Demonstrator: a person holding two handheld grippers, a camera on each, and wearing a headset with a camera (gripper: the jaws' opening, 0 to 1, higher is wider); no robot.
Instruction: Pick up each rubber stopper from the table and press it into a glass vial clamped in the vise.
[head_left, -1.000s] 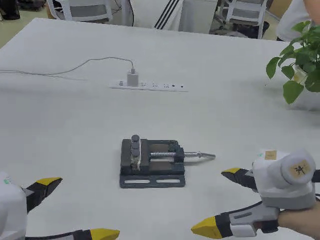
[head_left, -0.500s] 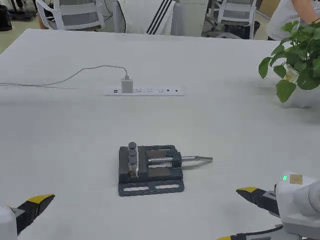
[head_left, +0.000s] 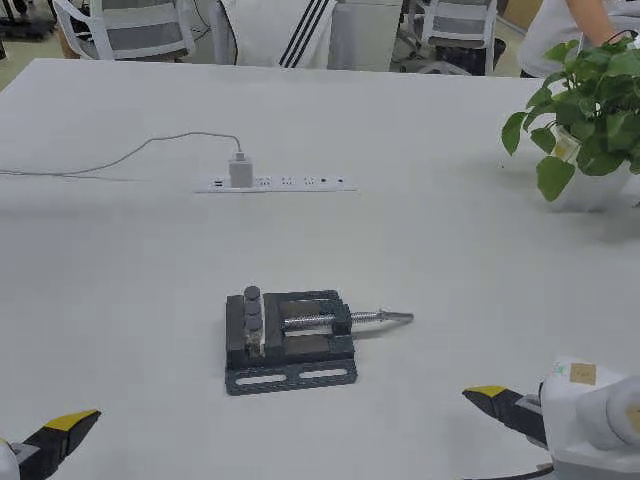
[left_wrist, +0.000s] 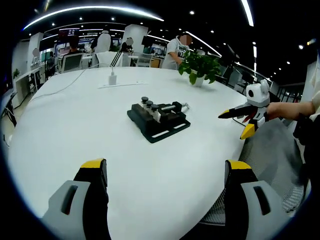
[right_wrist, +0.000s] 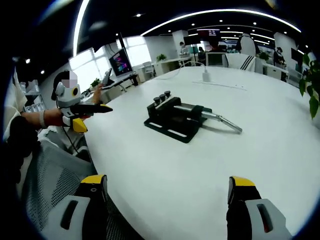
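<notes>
The left gripper (left_wrist: 165, 167) hangs just off the near edge of the white table (head_left: 450, 230), its yellow-tipped jaws spread wide with nothing between them; in the head view one of its tips shows at the bottom left corner (head_left: 62, 428). Ahead of it and a little to its right, well apart from it, the dark vise (left_wrist: 160, 117) sits flat on the table. A row of three glass vials (head_left: 252, 318) stands clamped in the vise end nearer this gripper, and each vial carries a dark rubber stopper (left_wrist: 151, 105) seated in its mouth. The vise's screw handle (head_left: 385, 318) sticks out toward the right gripper's side. Far beyond the vise, a white power strip (head_left: 275, 184) lies with a charger (head_left: 240, 172) plugged in and a cable (head_left: 120, 160) trailing away to the left. The right gripper (right_wrist: 168, 181) is likewise held wide open and empty, at the near table edge, with the vise (right_wrist: 175, 120) ahead of it and to its left, well apart. Farther ahead on its right a leafy plant (head_left: 585, 100) stands near the table's far side.
</notes>
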